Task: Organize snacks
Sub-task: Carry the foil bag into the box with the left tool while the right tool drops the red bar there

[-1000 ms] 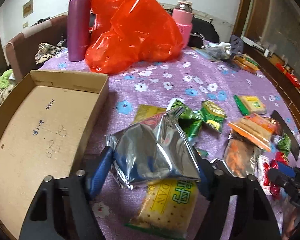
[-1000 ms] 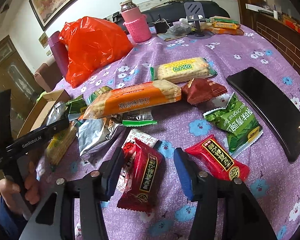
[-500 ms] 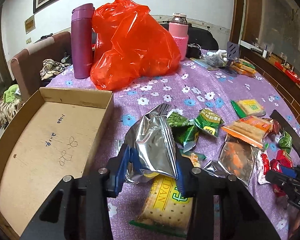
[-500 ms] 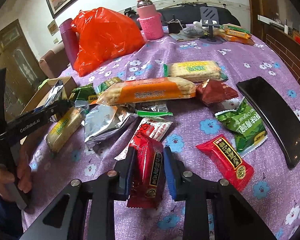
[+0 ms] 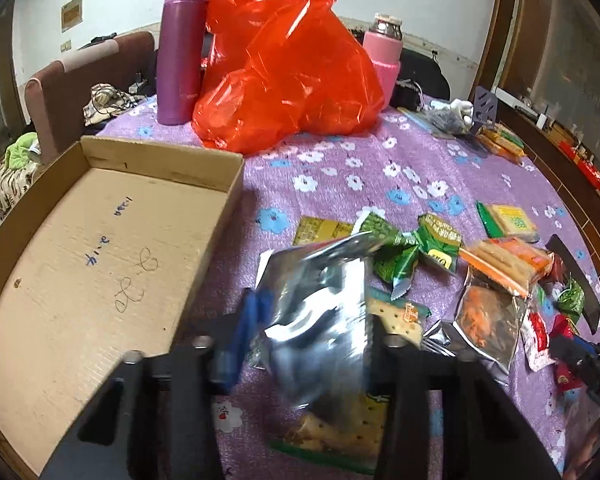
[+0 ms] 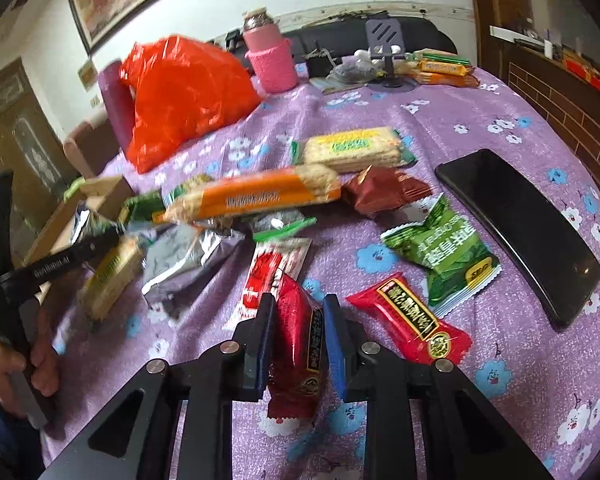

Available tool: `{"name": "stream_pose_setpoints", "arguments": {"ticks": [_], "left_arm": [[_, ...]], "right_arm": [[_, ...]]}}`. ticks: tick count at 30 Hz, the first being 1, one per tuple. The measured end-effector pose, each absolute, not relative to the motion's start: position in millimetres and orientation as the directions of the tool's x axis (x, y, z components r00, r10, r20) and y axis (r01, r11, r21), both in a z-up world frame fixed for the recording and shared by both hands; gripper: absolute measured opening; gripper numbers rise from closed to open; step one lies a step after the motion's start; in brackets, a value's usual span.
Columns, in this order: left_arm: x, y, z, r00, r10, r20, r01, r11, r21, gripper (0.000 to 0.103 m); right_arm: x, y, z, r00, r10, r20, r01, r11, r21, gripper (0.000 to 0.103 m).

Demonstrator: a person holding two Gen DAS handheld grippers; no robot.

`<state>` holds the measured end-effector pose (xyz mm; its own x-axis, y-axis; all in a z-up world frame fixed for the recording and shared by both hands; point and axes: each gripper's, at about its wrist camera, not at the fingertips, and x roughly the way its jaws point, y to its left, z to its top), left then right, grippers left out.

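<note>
The left gripper (image 5: pixel 312 344) pinches a silver foil packet (image 5: pixel 320 312) between its blue pads, the packet blurred and apparently lifted off the cloth. Directly under those tongs lies a yellow cracker pack (image 5: pixel 340 428). To their left, just beside, the cardboard tray (image 5: pixel 228 208) stands bare inside, its near wall level with the left pad. Ahead and to the right of them sit two green packets (image 5: pixel 412 252), an orange cracker sleeve (image 5: pixel 508 260) and a second foil pouch (image 5: pixel 484 320).

The right gripper (image 6: pixel 298 340) is pressed onto a dark red packet (image 6: pixel 300 348), holding it upright by its middle, the lower end hanging below the pads. Just right of these tongs lies a bright red packet (image 6: pixel 412 320), further right a green packet (image 6: pixel 444 248), and beyond that a black phone (image 6: pixel 520 232). Ahead to the left are a white and red sachet (image 6: pixel 272 268) and the long orange sleeve (image 6: pixel 256 196); the tray is far to the left.

The step in hand looks like carrying both packets to the tray. For the left, a short sideways swing should do, keeping the foil high enough to clear the wall, then lowering before letting go, since the slick foil may slide. The right has the longer trip over the pile; it would be wise to lift first so the hanging end does not drag other snacks, and to let the left finish so the tongs do not meet.
</note>
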<state>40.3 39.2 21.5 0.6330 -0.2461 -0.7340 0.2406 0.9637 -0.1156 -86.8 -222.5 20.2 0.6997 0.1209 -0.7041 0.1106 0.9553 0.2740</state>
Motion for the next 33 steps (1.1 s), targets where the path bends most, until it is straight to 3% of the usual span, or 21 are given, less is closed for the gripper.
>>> {"name": "stream_pose_setpoints", "arguments": {"ticks": [3, 12, 21, 28, 33], "left_arm": [[41.4, 44.6, 21.9, 0.621, -0.301, -0.724, 0.251, 0.951, -0.18, 0.02], [27.8, 53.9, 42.5, 0.695, -0.36, -0.622, 0.267, 0.933, -0.242, 0.02], [16.0, 50.1, 51.9, 0.695, -0.406, -0.594, 0.317, 0.914, -0.254, 0.02], [-4.4, 79.7, 70.3, 0.674, -0.445, -0.59, 0.35, 0.896, -0.275, 0.02], [-8.9, 131.9, 88.5, 0.699, -0.402, -0.591, 0.296, 0.915, -0.273, 0.02]], "right_arm": [[-90.5, -222.6, 26.9, 0.731, 0.146, -0.666, 0.089, 0.948, 0.305, 0.025], [-96.6, -219.5, 37.2, 0.78, 0.189, -0.597, 0.042, 0.936, 0.35, 0.025], [-87.9, -229.7, 29.8, 0.752, 0.401, -0.523, -0.04, 0.82, 0.571, 0.025], [-84.8, -195.9, 55.0, 0.708, 0.45, -0.544, -0.05, 0.8, 0.598, 0.025], [-62.7, -139.9, 84.0, 0.653, 0.513, -0.557, -0.128, 0.8, 0.586, 0.026]]}}
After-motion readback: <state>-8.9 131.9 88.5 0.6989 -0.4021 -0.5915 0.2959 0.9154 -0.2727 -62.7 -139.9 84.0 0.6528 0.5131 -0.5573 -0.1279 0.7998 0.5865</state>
